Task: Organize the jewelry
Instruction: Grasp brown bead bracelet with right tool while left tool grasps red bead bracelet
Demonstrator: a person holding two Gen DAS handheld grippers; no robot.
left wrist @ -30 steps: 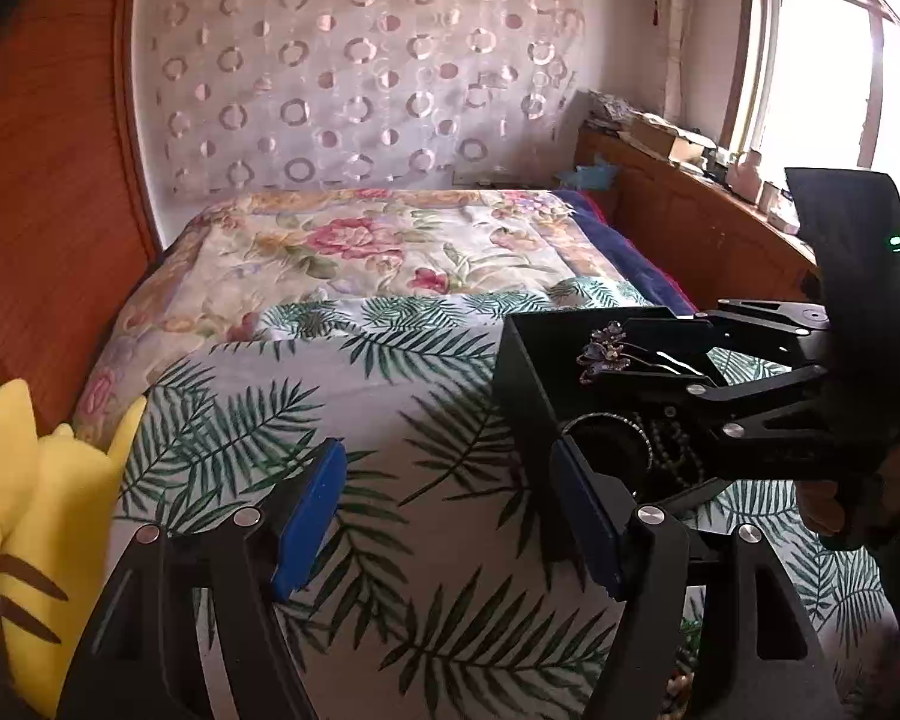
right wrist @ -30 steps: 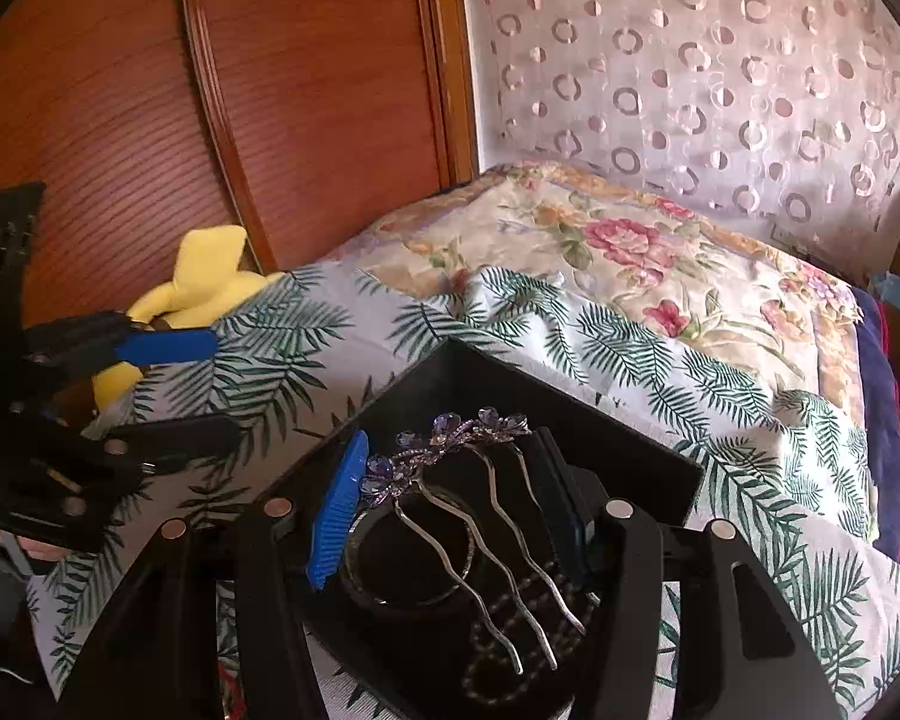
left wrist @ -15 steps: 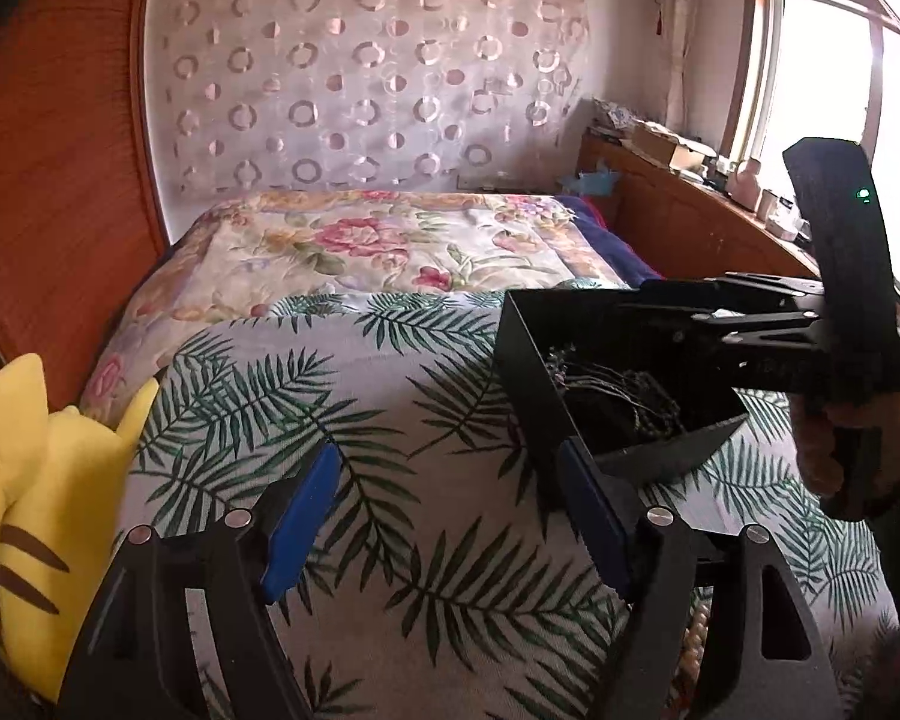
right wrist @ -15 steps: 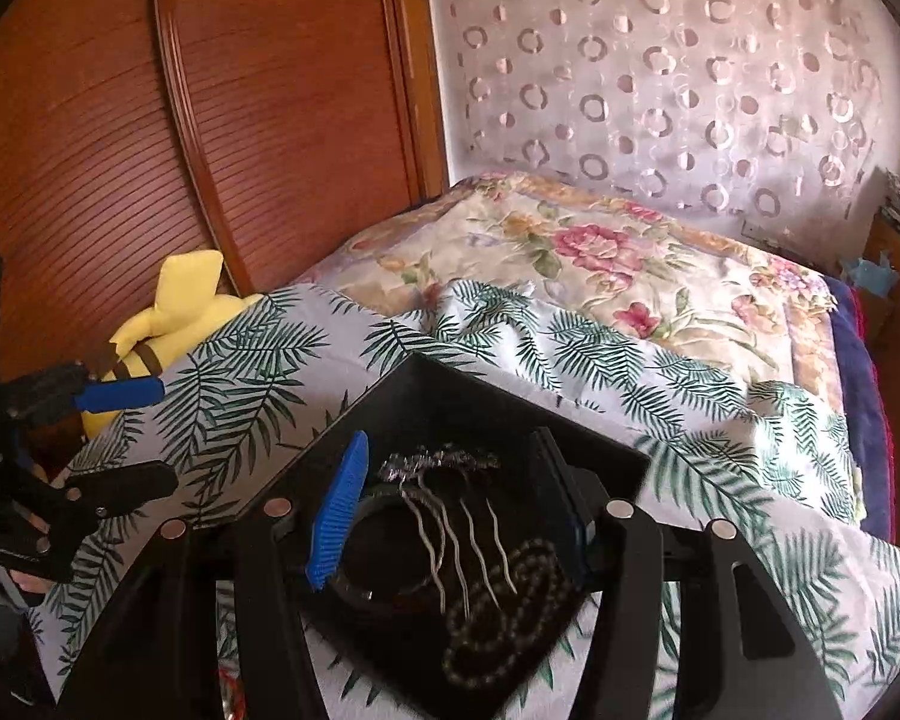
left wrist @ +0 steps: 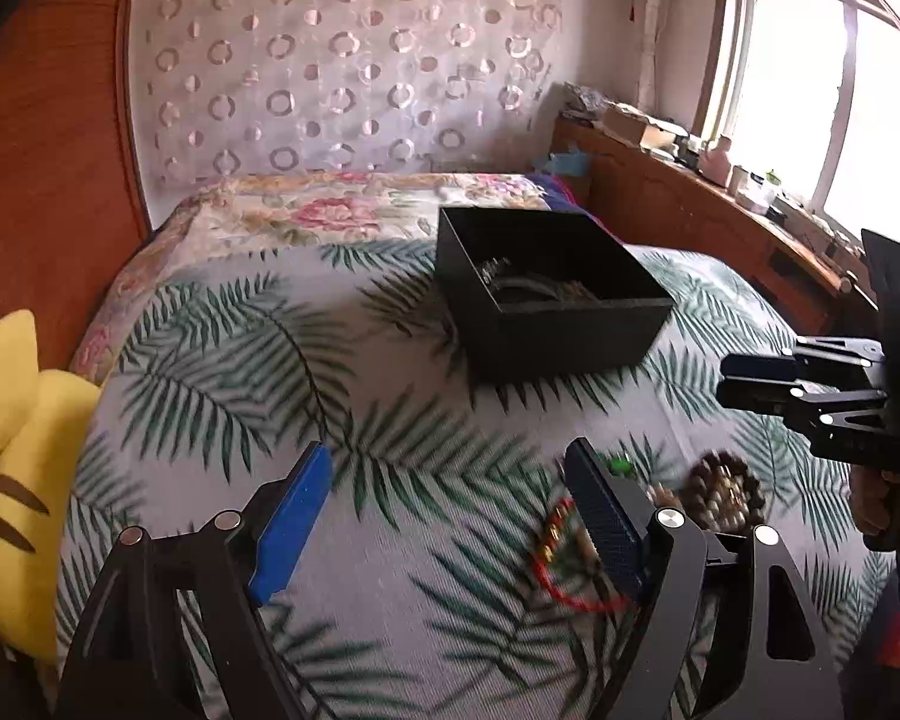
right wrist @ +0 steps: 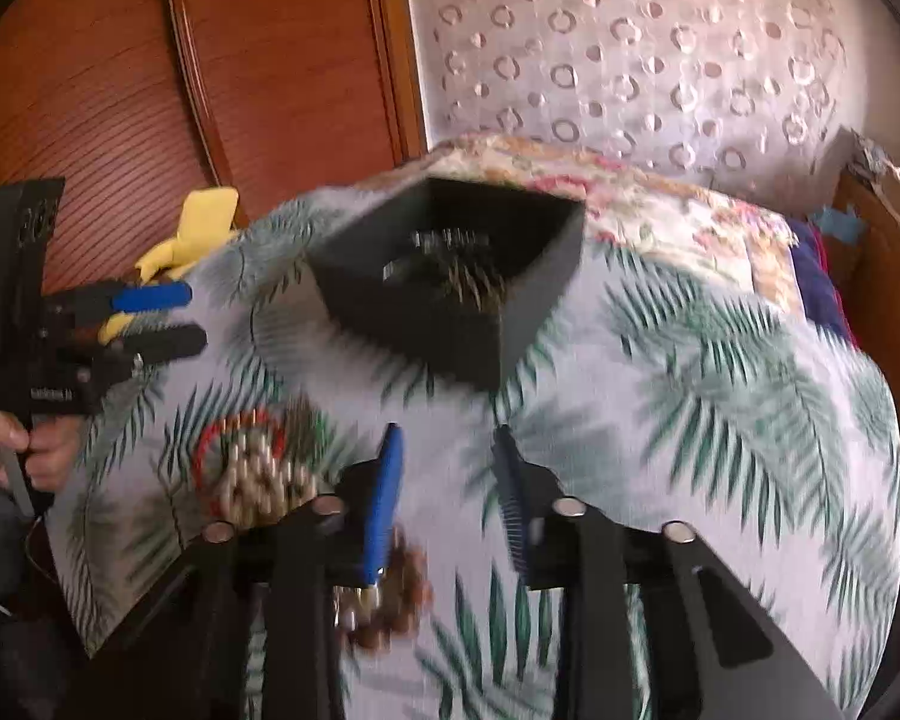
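Jewelry waits in two places on the bed (left wrist: 390,540): some already in the black box (left wrist: 546,324) toward the middle, a loose heap of bead bracelets (left wrist: 723,495) nearer the foot edge. Left tongs (left wrist: 450,516) are spreading wide and empty; right tongs (right wrist: 447,492) are narrowing on nothing. Patterned curtain, wood panelling, bright window behind.

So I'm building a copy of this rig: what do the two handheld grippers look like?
Both are black linkage frames with silver pivot bolts. The left gripper has two flat fingers faced with blue ribbed pads; the right gripper has the same. Each has a black upright body behind the fingers and a handle, gripped by a bare hand.
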